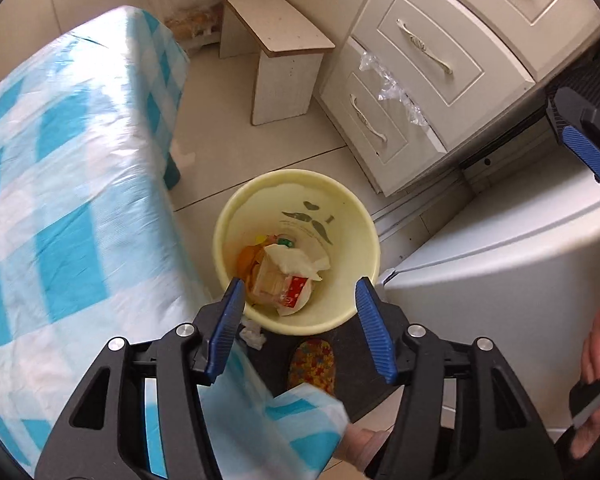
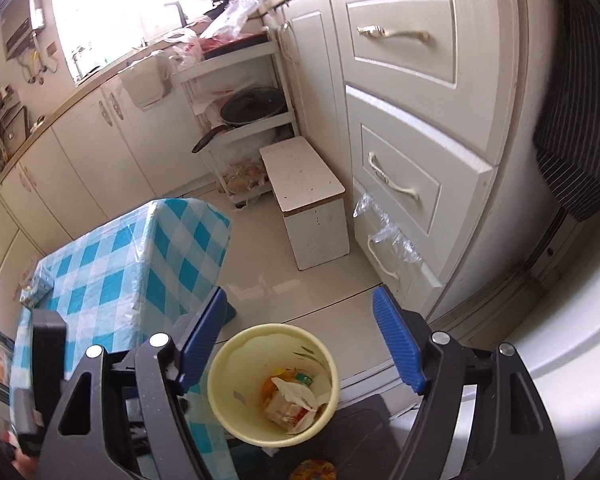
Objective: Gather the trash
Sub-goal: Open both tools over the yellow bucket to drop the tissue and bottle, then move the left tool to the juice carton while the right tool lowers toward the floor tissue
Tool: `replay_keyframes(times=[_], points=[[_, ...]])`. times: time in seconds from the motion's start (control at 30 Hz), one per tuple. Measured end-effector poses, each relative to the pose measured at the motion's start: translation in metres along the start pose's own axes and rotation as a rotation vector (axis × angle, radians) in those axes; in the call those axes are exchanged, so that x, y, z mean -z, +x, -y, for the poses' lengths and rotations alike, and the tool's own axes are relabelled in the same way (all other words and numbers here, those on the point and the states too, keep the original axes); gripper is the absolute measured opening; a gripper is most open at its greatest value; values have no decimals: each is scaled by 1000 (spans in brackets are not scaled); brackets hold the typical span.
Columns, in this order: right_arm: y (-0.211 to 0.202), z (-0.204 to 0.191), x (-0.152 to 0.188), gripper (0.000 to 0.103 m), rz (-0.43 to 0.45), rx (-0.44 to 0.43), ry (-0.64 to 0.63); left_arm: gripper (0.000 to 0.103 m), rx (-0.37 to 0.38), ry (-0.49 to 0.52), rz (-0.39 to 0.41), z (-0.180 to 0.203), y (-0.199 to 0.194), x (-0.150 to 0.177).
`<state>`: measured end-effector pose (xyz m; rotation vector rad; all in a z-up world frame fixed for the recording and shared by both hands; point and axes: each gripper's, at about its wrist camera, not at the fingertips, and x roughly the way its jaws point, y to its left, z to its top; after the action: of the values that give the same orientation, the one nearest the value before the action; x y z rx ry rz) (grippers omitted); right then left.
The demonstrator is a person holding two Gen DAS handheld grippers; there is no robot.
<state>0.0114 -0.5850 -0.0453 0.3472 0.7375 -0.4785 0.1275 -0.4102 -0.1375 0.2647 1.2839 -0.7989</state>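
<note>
Near the bottom middle of the left wrist picture, the left gripper (image 1: 300,316) hangs open and empty right above the yellow bin (image 1: 352,216) of trash, while the right gripper (image 2: 300,344), also open and empty, sits farther back.

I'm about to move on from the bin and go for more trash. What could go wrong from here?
1. A crumpled tissue lies on the floor beside the bin, close to the tablecloth; it is easy to overlook.
2. The left gripper hangs right at the tablecloth's edge, so its open jaws could snag the cloth when moving off.
3. A slipper sits just behind the bin; a step could knock the bin over.
</note>
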Motion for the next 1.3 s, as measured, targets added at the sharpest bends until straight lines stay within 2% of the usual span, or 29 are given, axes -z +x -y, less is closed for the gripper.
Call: replay_keyframes(times=[0.07, 0.13, 0.23, 0.37, 0.43, 0.5, 0.6, 0.7, 0.73, 0.8, 0.83, 0.9, 1.0, 1.1, 1.3], points=[[-8, -6, 6, 73, -3, 22, -51, 56, -3, -5, 11, -9, -17, 12], [-11, -4, 22, 73, -29, 59, -47, 58, -20, -13, 24, -21, -35, 25], [-9, 5, 52, 73, -117, 36, 53, 59, -45, -23, 54, -44, -65, 47], [8, -1, 108, 72, -278, 100, 76, 60, -60, -82, 94, -83, -104, 74], [24, -10, 137, 68, -385, 102, 86, 62, -61, -124, 120, -106, -124, 86], [48, -26, 167, 65, -488, 69, 84, 65, -66, -150, 152, -126, -142, 97], [97, -42, 214, 65, -641, 48, 108, 68, -121, -185, 184, -162, -162, 108], [151, -27, 269, 65, -731, 39, 252, 69, -192, -212, 199, -196, -169, 113], [164, -19, 288, 65, -731, 33, 293, 69, -224, -218, 204, -209, -171, 114], [191, -5, 321, 60, -742, 117, 316, 69, -297, -228, 212, -233, -174, 114], [201, 0, 331, 60, -730, 129, 333, 69, -323, -236, 226, -244, -175, 113], [216, -2, 342, 60, -691, 133, 302, 69, -356, -265, 248, -264, -178, 110], [238, -20, 353, 58, -653, 140, 155, 69, -395, -324, 294, -290, -177, 97], [257, -27, 361, 56, -619, 120, 114, 69, -414, -368, 311, -304, -170, 85], [298, -35, 388, 47, -665, 99, 88, 69, -463, -350, 298, -309, -144, 66]])
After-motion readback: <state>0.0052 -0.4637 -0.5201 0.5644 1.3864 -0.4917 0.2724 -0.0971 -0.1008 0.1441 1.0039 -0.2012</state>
